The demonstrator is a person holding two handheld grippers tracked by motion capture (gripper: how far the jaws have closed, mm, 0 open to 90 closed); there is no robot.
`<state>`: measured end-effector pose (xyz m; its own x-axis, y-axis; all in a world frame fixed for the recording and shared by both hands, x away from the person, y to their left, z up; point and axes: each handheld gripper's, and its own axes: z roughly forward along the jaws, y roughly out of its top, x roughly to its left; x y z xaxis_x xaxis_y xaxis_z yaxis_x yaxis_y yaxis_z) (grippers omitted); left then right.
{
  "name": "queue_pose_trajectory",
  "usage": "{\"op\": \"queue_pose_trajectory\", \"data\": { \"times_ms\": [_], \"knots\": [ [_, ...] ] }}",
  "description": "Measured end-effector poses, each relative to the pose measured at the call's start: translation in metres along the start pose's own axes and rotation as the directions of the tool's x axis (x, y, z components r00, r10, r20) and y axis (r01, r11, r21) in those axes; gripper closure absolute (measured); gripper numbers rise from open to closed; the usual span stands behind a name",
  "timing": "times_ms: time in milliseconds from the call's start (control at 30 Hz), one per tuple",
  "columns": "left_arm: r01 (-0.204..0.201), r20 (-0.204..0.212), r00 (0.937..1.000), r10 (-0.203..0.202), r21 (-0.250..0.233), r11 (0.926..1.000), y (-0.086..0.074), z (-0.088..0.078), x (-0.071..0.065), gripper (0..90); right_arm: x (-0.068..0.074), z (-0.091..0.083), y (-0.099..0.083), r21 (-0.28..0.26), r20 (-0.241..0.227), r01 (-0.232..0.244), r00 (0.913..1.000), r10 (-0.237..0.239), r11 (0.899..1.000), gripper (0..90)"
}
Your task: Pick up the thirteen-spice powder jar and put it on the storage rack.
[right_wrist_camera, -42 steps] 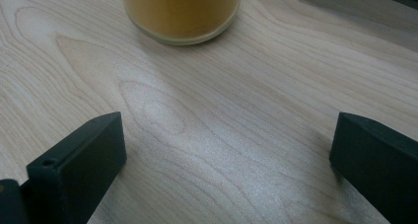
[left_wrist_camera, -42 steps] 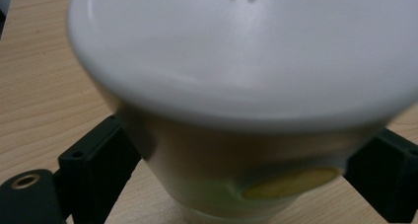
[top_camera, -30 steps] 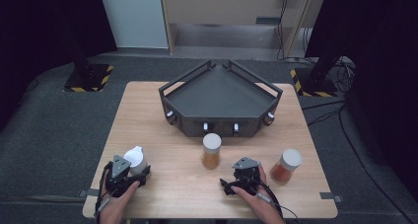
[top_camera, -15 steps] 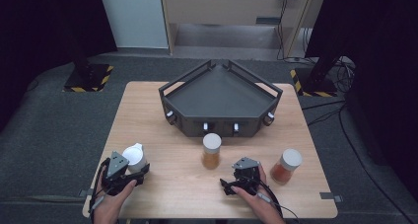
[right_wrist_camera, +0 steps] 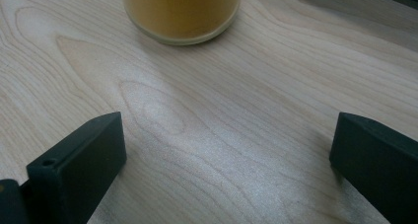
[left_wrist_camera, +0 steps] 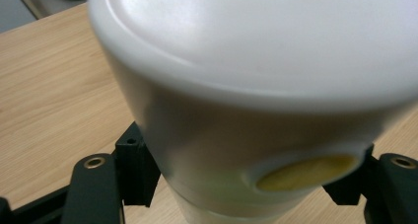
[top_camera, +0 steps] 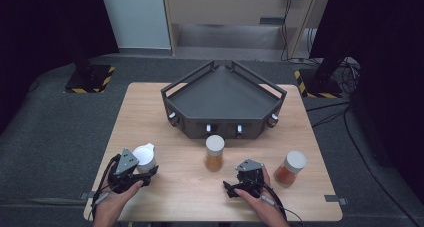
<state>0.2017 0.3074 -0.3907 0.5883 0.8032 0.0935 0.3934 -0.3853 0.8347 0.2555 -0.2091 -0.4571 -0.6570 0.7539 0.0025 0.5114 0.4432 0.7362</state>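
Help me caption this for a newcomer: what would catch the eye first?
The dark wedge-shaped tray dominates the far middle of the wooden table. Nearer, the left gripper is shut on a white-lidded jar at the front left, while two orange-filled jars stand at the middle and right.

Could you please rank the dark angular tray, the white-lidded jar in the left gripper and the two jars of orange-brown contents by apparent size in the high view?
1. Dark angular tray, far the largest.
2. The three jars look about alike, so I won't rank them: the white-lidded jar held by the left gripper, the middle jar and the right jar.
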Motion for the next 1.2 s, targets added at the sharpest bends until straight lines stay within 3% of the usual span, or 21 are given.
{"op": "queue_pose_trajectory", "data": {
  "times_ms": [267, 433, 700, 1200],
  "knots": [
    [-0.017, 0.044, 0.9989, 0.018, -0.018, 0.9997, 0.012, 0.010, 0.013, 29.2, 0.000, 0.000, 0.000, 0.000, 0.000, 0.000, 1.0000, 0.000, 1.000, 0.9],
    [-0.045, 0.075, 0.9961, 0.047, -0.028, 0.9986, 0.021, 0.015, 0.022, 29.1, 0.000, 0.000, 0.000, 0.000, 0.000, 0.000, 1.0000, 0.000, 1.000, 0.9],
    [-0.056, 0.113, 0.9916, 0.062, -0.052, 0.9970, 0.028, 0.020, 0.034, 29.2, 0.000, 0.000, 0.000, 0.000, 0.000, 0.000, 1.0000, 0.000, 1.000, 0.9],
    [-0.118, 0.170, 0.9768, 0.130, -0.079, 0.9899, 0.056, 0.025, 0.049, 29.2, 0.000, 0.000, 0.000, 0.000, 0.000, 0.000, 1.0000, 0.000, 1.000, 0.9]
  ]
}}
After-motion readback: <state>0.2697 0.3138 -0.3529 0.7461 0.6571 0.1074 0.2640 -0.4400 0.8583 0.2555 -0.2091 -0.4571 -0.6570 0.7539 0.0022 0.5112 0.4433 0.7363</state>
